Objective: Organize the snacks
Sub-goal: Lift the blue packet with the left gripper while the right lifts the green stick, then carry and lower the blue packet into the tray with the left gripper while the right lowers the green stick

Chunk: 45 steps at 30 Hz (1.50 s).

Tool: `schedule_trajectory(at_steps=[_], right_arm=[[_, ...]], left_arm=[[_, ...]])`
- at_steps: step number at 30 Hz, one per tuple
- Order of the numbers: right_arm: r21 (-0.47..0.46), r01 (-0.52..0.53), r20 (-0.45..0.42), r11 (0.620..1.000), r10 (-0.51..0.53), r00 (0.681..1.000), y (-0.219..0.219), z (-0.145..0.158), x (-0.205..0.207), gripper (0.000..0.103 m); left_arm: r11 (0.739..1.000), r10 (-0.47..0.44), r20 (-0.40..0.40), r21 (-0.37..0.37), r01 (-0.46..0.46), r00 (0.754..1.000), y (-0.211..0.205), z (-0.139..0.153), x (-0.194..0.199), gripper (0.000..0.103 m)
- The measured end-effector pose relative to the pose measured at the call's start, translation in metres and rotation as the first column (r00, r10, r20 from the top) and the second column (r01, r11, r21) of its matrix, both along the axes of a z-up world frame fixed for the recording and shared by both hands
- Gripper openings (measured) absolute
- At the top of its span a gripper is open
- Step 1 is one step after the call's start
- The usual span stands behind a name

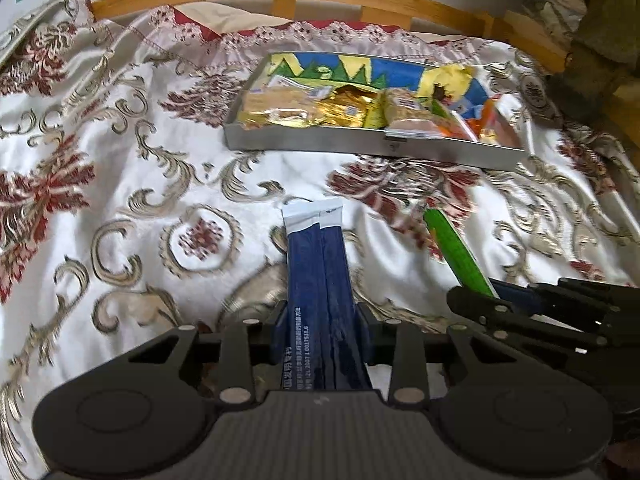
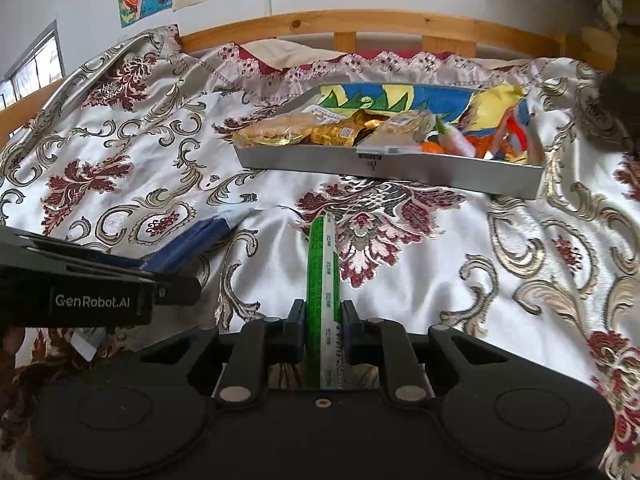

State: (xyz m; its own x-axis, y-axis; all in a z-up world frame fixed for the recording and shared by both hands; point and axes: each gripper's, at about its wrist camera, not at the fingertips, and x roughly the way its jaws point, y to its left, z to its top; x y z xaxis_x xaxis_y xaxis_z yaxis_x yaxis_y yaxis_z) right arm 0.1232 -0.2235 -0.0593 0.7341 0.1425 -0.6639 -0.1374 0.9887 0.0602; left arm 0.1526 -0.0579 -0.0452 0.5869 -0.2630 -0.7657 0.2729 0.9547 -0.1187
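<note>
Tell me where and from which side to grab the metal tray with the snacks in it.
Take the metal tray by its near long wall, left of the small latch, coming from the front edge of the bed. That wall is straight, bare and faces the cameras, while snack packets crowd the inside and spill over the right end. Both hand-held grippers are full, the left on blue sachets, so one must be emptied first.

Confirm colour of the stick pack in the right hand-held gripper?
Green with a white strip, stick pack; clearest in the right wrist view.
</note>
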Motion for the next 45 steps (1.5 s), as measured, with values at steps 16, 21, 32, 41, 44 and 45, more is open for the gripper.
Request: schedule_trajectory(at_steps=[16, 21, 32, 41, 44, 45], right_arm=[[0.047, 0.059, 0.094, 0.997, -0.063, 0.994, -0.020, 0.040, -0.050, 0.019], [0.071, 0.060, 0.139, 0.996, -0.070, 0.988, -0.024, 0.055, -0.063, 0.019], [0.155, 0.055, 0.178, 0.986, -0.083, 0.981, -0.036, 0.075, -0.067, 0.019], [0.103, 0.026, 0.240, 0.994, -0.051, 0.970, -0.052, 0.105, -0.033, 0.019], [0.073, 0.015, 0.269, 0.997, -0.034, 0.963, -0.064, 0.114, -0.010, 0.019], [0.073, 0.016, 0.277, 0.997, -0.036, 0.960, -0.068, 0.116, 0.000, 0.019]], left_arm=[[0.999, -0.013, 0.071, -0.049, 0.016, 0.997, -0.014, 0.039, -0.047, 0.037], [0.998, 0.004, 0.111, -0.055, 0.003, 0.994, -0.012, 0.055, -0.060, 0.037], [0.995, 0.003, 0.179, -0.096, 0.015, 0.984, -0.016, 0.080, -0.060, 0.037], [0.982, 0.024, 0.197, -0.187, 0.014, 0.980, -0.025, 0.102, -0.018, 0.037], [0.983, 0.040, 0.230, -0.185, 0.003, 0.972, -0.029, 0.110, 0.005, 0.037], [0.983, 0.048, 0.238, -0.184, -0.004, 0.970, -0.031, 0.113, 0.016, 0.037]])
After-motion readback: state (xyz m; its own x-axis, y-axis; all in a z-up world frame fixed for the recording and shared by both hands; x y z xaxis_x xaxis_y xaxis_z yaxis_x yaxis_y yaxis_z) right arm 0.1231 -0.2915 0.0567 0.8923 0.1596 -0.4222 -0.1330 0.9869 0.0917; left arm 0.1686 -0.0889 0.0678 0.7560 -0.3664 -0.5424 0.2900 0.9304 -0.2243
